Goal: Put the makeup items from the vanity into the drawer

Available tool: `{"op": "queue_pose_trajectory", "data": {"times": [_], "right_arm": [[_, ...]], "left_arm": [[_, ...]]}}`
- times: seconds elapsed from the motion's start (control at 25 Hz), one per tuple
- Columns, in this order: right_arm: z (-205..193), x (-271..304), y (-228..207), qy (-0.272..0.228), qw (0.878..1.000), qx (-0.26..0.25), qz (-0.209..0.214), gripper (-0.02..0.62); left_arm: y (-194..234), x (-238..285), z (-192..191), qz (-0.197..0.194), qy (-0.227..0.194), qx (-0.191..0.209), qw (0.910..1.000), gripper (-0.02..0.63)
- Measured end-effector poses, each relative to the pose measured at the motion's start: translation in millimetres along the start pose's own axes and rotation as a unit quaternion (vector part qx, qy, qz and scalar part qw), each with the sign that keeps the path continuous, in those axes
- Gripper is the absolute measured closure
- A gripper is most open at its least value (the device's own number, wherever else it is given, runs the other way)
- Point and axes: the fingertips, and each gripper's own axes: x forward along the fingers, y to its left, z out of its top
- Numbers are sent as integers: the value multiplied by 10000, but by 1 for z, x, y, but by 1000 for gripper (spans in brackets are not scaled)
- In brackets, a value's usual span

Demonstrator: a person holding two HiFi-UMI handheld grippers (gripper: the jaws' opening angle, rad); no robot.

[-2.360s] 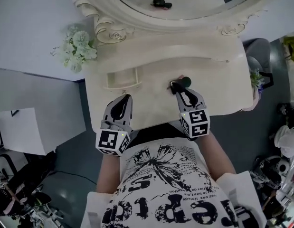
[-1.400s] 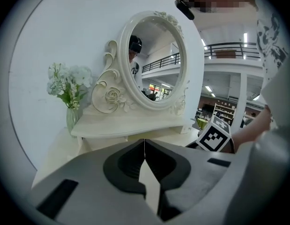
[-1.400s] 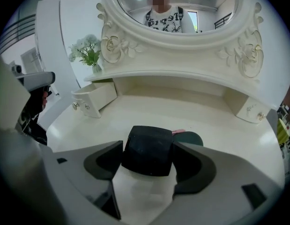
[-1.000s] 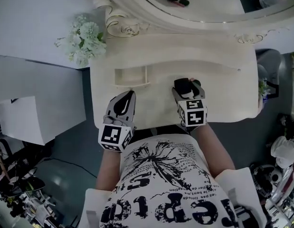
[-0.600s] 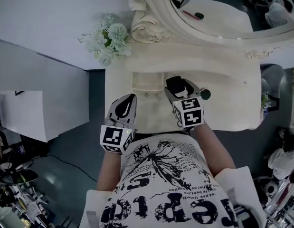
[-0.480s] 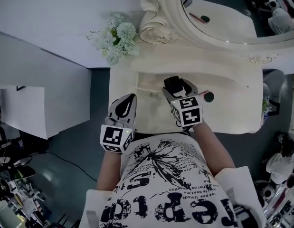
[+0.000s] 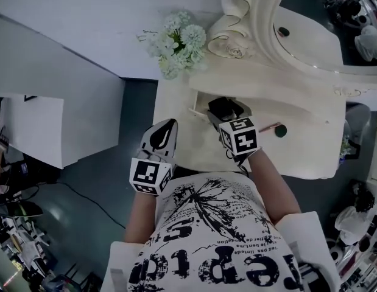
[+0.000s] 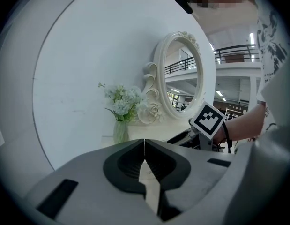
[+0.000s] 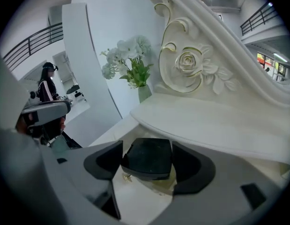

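Our right gripper (image 7: 223, 109) clamps the black square compact (image 9: 147, 157); released early, it may miss the cream drawer (image 7: 193, 110). Our left gripper (image 8: 145, 158) is closed, empty.

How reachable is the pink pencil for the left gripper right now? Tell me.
Probably not directly: the right gripper, holding a black compact, stands between the shut left gripper and the pencil.

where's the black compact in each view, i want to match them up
Head view: the black compact sits just right of centre, in the right gripper's jaws, above the vanity.
Right gripper view: low centre, clamped between the jaws.
Left gripper view: cannot be made out; only the right gripper's marker cube shows, at right.
Shared landmark: the white flowers.
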Motion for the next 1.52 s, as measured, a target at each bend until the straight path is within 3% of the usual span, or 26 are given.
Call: {"op": "queue_pose_trajectory", "data": {"times": [0.44,0.68,1.12,1.52], "right_arm": [[4,-13,-5,-202,9994,17,-276,268],[-13,-49,-39,-379,9957,295,-796,268],[-103,-133,-136,-166,9742,1067,-1981,268],[-179,-142,-195,420,9691,1437,-1960,270]], "left_arm": [[3,4,2,-178,-45,46,9998,584],[-18,19,12,-528,-81,227,9983,584],[-104,62,16,-1410,11,523,9886,584],[-157,82,3,-1418,301,560,9879,584]]}}
